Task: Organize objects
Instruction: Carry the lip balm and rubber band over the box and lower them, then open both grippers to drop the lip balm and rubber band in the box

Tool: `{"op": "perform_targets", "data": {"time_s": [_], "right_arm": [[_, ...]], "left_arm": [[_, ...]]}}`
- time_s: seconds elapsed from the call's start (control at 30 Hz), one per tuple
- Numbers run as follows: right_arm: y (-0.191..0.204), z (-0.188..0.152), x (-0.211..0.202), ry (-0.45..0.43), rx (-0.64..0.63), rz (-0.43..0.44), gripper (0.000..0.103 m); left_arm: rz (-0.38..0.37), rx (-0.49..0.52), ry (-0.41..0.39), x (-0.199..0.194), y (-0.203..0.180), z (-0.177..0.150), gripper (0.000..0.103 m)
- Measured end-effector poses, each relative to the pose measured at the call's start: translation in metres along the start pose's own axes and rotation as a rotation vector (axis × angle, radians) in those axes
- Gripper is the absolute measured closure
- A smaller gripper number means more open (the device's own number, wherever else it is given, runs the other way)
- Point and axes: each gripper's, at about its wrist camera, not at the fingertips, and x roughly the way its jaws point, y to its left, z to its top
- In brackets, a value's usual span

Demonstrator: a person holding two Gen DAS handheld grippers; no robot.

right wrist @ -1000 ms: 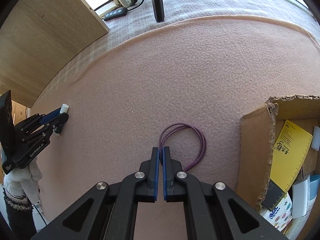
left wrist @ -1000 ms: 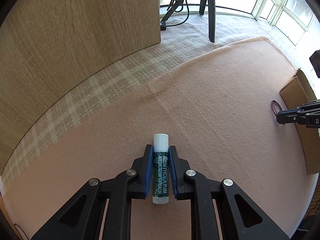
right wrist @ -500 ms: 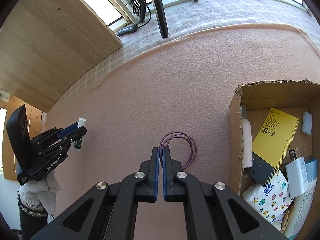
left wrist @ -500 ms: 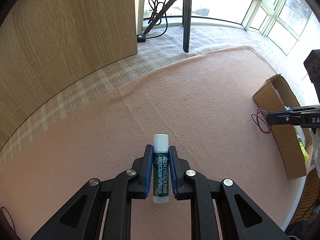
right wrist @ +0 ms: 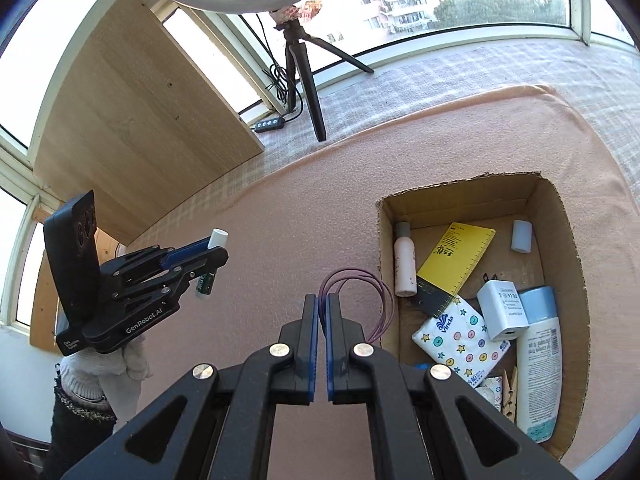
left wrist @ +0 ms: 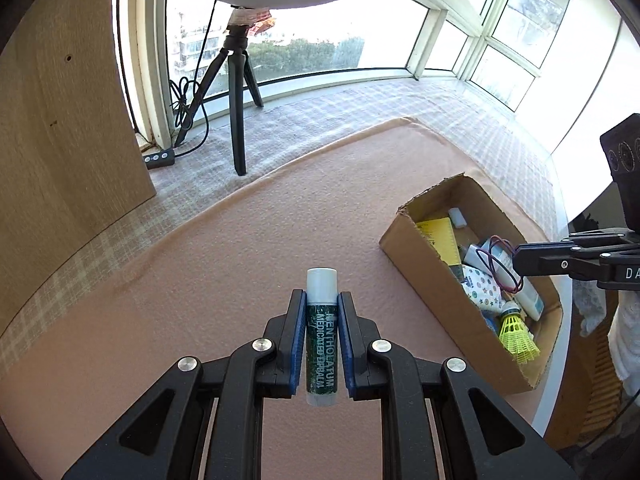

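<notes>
Both grippers loaded beside the cardboard box (right wrist: 568, 216)

Left gripper (left wrist: 321, 300) jaws grasp a lip balm (left wrist: 321, 344) — right gripper (right wrist: 322, 304) jaws clench a purple cord loop (right wrist: 380, 292).

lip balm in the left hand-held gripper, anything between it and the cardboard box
Nothing visible: only bare pink blanket lies between the lip balm and the open-topped cardboard box. The box is already crowded inside.

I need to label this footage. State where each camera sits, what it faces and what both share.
Left wrist: on the left claw, facing down at the pink blanket; it grips a lip balm.
Right wrist: on the right claw, pinching a purple loop beside the box; gloved hand visible.
Shared: box, lip balm, tripod.
</notes>
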Motion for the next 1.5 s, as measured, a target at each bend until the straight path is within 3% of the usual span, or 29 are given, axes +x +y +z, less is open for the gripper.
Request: {"op": "perform_targets", "data": {"time_s": [0.37,0.97,1.03,1.1,1.13,1.17,1.23,1.5], "right_arm": [[-0.055,-0.025,-0.058,-0.076,0.037,-0.081,0.1],[-0.098,-0.054,-0.073,-0.062,0.063,-0.097,0.1],[-0.099,-0.055,-0.075,-0.058,0.054,-0.093,0.098],[-0.097,-0.055,-0.077,-0.065,0.038,-0.098,0.096],[-0.096,-0.055,-0.077,-0.063,0.028,-0.114,0.085],[-0.096,-0.054,-0.078,-0.068,0.026,-0.128,0.068],[-0.095,-0.055,-0.083,-0.099,0.02,-0.128,0.057],[-0.091,-0.056,-0.083,-0.097,0.008,-0.136,0.057]], "left_arm": [[-0.065,0.087,-0.003,0.034,-0.091,0.045,0.087],[-0.093,0.135,0.034,0.093,-0.175,0.087,0.086],[-0.095,0.137,0.037,0.094,-0.18,0.091,0.078],[-0.082,0.129,0.04,0.094,-0.183,0.094,0.032],[-0.076,0.128,0.027,0.093,-0.185,0.095,0.027],[-0.075,0.129,0.022,0.092,-0.186,0.096,0.026],[-0.077,0.124,0.026,0.093,-0.186,0.097,0.026],[-0.055,0.102,0.037,0.089,-0.176,0.092,0.026]]}}
